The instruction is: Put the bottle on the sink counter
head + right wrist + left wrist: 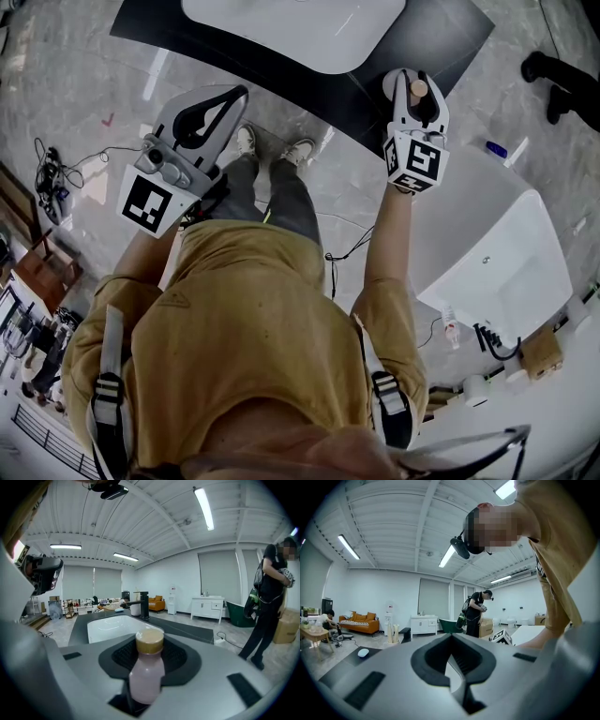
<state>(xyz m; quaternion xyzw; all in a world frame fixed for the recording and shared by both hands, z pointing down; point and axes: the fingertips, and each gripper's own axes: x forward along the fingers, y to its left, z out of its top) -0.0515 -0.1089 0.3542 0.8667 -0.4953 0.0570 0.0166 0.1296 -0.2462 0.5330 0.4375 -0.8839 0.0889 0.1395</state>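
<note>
- Presently we find the right gripper (417, 90) clamping the smooth pale-pink, tan-capped bottle (146, 672) upright beside the matte black sink counter (187, 629).
- We see the left gripper (451, 638) with its jaws together, empty.

Marble floor (66, 94), orange sofa (358, 622), ceiling strip lights (348, 547)

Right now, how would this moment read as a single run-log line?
right gripper: shut on pale pink plastic bottle with tan cap | left gripper: shut, empty | bottle: not yet on black sink counter
</note>
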